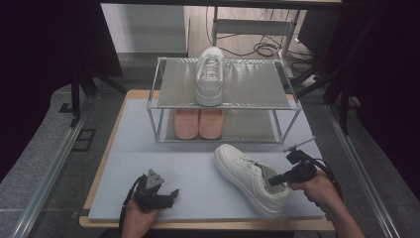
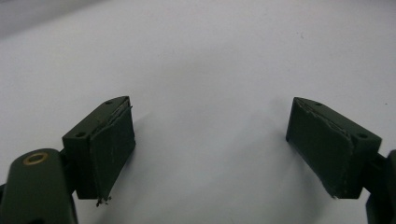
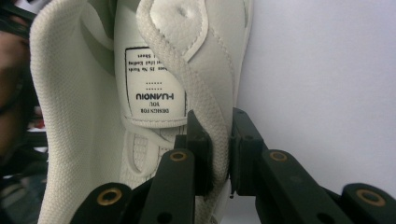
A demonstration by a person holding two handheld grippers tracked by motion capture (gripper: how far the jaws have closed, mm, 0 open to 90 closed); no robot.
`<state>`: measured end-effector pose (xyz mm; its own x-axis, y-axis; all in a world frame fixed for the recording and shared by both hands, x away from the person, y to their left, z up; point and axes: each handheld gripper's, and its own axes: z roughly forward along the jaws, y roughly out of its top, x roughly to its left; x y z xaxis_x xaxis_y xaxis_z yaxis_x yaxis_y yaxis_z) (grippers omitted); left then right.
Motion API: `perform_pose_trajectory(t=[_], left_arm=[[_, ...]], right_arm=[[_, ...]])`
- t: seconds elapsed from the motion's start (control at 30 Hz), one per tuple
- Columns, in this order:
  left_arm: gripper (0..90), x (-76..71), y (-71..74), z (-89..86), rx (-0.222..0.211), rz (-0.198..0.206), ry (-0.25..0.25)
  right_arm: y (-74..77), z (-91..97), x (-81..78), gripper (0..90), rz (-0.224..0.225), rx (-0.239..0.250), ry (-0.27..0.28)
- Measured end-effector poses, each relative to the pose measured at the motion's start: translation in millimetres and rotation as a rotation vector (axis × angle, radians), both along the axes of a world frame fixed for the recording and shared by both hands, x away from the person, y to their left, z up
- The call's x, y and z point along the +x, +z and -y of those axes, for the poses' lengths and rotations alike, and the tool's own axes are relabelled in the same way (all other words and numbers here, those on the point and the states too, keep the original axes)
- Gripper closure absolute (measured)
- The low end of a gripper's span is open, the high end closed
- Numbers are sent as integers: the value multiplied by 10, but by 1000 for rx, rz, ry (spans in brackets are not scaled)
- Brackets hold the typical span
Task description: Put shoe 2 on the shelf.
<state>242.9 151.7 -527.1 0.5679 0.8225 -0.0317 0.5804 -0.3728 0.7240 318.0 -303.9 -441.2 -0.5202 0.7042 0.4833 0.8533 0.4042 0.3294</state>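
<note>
High view runs dim, with a heavy dark vignette swallowing both sides and the top corners. The desk [image 1: 148, 148] catches soft, even light from above and the white shoe [image 1: 250, 178] throws a faint shadow. Straight lines bow slightly toward the edges. In the left gripper view the picture is brighter, hazy and soft, with blurred shadows under the jaws. The right gripper view is bright and fairly sharp on the shoe's label [image 3: 154, 84]; the nearest black parts are softer.

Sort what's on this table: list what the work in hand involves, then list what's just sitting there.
In the job:
- white shoe on the mat, collar wall pinched by the right tongs
- rack
- matching white shoe on the top shelf

Sitting by:
- pink pair on the lower shelf
- left tongs, open over bare mat
</note>
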Motion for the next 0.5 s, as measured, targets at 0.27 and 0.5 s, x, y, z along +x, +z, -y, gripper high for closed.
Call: perform_pose_trajectory(t=[0.27, 0.5], left_arm=[[152, 0, 0, 0, 0, 0, 0], [152, 0, 0, 0, 0, 0, 0]], right_arm=[[-1, 68, -28, 807, -9, 63, -8], [70, 135, -49, 808, -7, 127, -26]])
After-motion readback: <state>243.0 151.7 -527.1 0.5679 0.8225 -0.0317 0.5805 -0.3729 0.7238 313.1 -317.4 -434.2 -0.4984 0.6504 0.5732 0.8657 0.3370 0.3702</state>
